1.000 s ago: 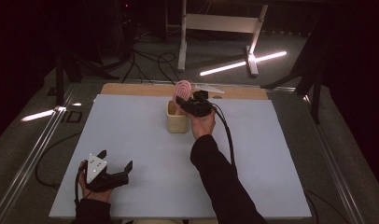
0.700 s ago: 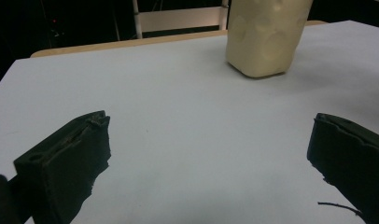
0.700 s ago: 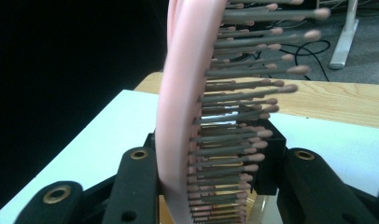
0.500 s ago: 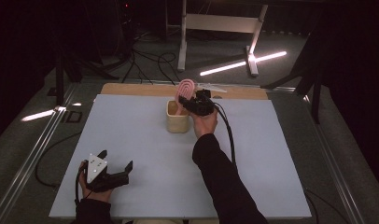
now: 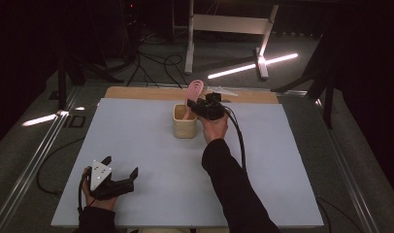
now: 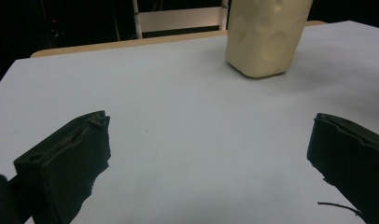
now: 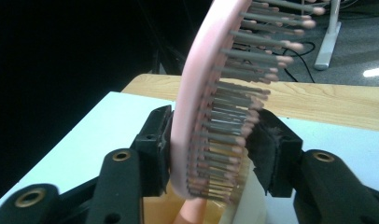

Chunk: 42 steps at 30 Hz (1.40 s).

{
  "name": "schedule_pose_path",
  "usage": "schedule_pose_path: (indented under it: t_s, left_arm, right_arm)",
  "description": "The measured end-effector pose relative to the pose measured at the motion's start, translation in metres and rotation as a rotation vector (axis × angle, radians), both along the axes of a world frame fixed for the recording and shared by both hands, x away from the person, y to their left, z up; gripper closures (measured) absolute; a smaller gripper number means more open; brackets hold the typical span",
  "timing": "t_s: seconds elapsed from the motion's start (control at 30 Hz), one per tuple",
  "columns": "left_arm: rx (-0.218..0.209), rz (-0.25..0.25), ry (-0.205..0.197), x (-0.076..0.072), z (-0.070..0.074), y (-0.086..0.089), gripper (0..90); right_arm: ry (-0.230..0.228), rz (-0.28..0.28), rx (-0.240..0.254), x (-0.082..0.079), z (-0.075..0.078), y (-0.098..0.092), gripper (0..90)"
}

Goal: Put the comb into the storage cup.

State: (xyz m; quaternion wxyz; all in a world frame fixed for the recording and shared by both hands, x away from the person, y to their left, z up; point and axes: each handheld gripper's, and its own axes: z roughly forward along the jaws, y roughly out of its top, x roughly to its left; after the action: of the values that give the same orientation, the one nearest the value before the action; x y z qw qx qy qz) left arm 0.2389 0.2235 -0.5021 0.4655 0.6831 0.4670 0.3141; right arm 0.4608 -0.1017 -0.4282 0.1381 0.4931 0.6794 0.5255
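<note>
Upright, pink hairbrush [image 5: 194, 92] in cream cup [image 5: 184, 127], right tongs [image 5: 201, 108] loosening

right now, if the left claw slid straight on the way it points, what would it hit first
Probably the cream plastic cup. The left claw stands open over bare white table, and the cup sits ahead, slightly right of centre. Depth is unclear, so it might pass just left of it.

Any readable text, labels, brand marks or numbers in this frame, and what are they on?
None: no readable words, numbers or signs.
Cream plastic cup: plain, with round dimples but no print.
Pink plastic hairbrush: no brand mark visible.
Grey three-cornered plate: only small dots, no lettering.
White table cover: blank.
</note>
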Motion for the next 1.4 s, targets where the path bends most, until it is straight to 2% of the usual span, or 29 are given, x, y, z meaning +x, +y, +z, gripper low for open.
schedule_pose_path:
  t_s: [0.07,0.23,0.4,0.67,0.7,0.83,1.1,1.4]
  left_arm:
    - [0.0,0.0,0.0,0.0,0.0,0.0,0.0]
    - [0.001,0.0,0.001,0.0,0.0,0.0,0.0]
    - [0.001,0.001,0.001,0.0,0.0,0.0,0.0]
    - [0.002,-0.002,0.0,0.0,0.0,0.0,0.0]
    - [0.003,-0.002,0.0,0.0,0.0,-0.001,0.0]
    - [0.006,-0.001,0.0,0.0,-0.001,-0.001,0.0]
    - [0.006,-0.001,0.001,0.001,0.0,-0.001,0.0]
    - [0.006,0.001,0.0,0.001,-0.001,-0.001,0.0]
  right_arm:
    - [-0.002,0.003,0.003,0.0,0.001,0.0,50.7]
    - [-0.014,0.007,-0.024,-0.002,0.003,0.0,44.1]
    - [-0.013,-0.006,-0.041,-0.002,0.004,-0.003,33.9]
    - [-0.013,-0.001,-0.07,-0.004,0.007,-0.007,27.0]
    - [-0.014,-0.002,-0.081,-0.004,0.008,-0.008,22.1]
    - [-0.011,0.017,-0.078,-0.005,0.009,-0.01,13.9]
    - [-0.016,0.047,-0.086,-0.009,0.014,-0.012,9.3]
    - [-0.029,0.067,-0.115,-0.017,0.018,-0.016,8.7]
